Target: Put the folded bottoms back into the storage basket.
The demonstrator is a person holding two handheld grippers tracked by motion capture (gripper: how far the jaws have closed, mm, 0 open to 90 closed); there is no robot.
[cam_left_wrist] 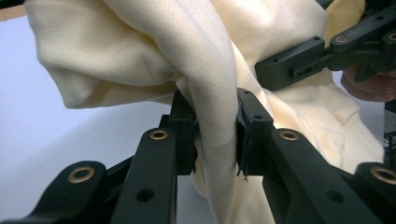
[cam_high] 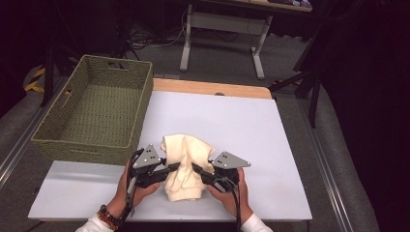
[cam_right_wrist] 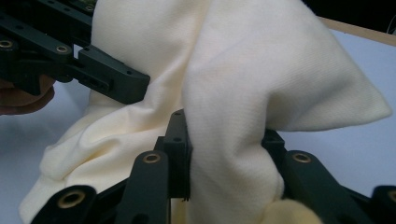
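Cream-coloured soft cloth (cam_high: 185,166), bunched and standing up in folds on the white flat worktop (cam_high: 232,125), near its front edge, midway between 2 hands. Left gripper (cam_high: 170,168) on the cloth's left flank, black jaws narrowed onto a thick fold of the fabric; in the left gripper view that fold (cam_left_wrist: 217,135) pinched between both pads, fabric bulging above and below the grip. Right gripper (cam_high: 197,169) on the cloth's right flank, jaws likewise clamped on a broad fold; in the right gripper view the cloth (cam_right_wrist: 233,140) wedged between the pads and draped over the right-hand jaw, hiding most of it. Both grippers close together, pointing inward toward each other, each with a grey 3-cornered plate on top. Cloth partly lifted, its top peak raised above the grippers, lower folds touching the worktop. Olive-green woven rectangular basket (cam_high: 58,142) at the worktop's left side, well apart from the cloth, overhanging the left edge. Beaded bracelet (cam_high: 109,217) on the left wrist.
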